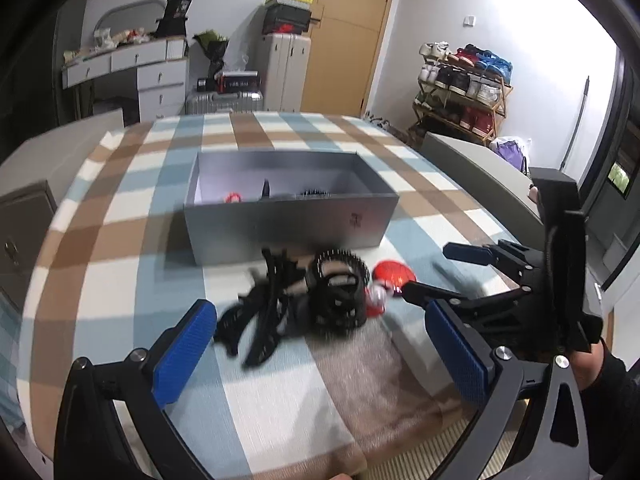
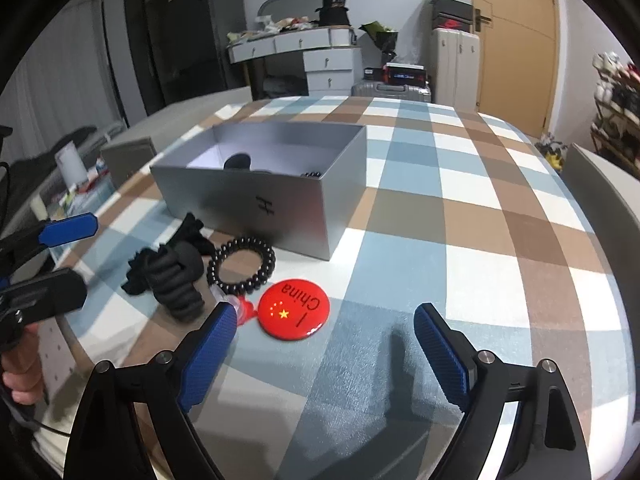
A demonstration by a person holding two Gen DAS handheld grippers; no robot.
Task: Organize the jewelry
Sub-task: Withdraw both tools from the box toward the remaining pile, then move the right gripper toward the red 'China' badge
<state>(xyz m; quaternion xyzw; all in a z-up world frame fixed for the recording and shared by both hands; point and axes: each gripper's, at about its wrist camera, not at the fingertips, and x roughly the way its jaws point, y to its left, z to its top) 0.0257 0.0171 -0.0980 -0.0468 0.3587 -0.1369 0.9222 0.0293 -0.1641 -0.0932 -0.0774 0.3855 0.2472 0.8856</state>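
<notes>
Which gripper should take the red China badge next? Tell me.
Right. The right gripper is open, with the red China badge just ahead of its fingertips. The open left gripper faces the black hair claws.

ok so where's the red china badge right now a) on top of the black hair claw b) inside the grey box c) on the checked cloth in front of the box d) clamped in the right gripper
c: the red badge lies flat on the checked cloth in front of the grey box, beside the black bead bracelet, with the open right gripper not touching it.
</notes>
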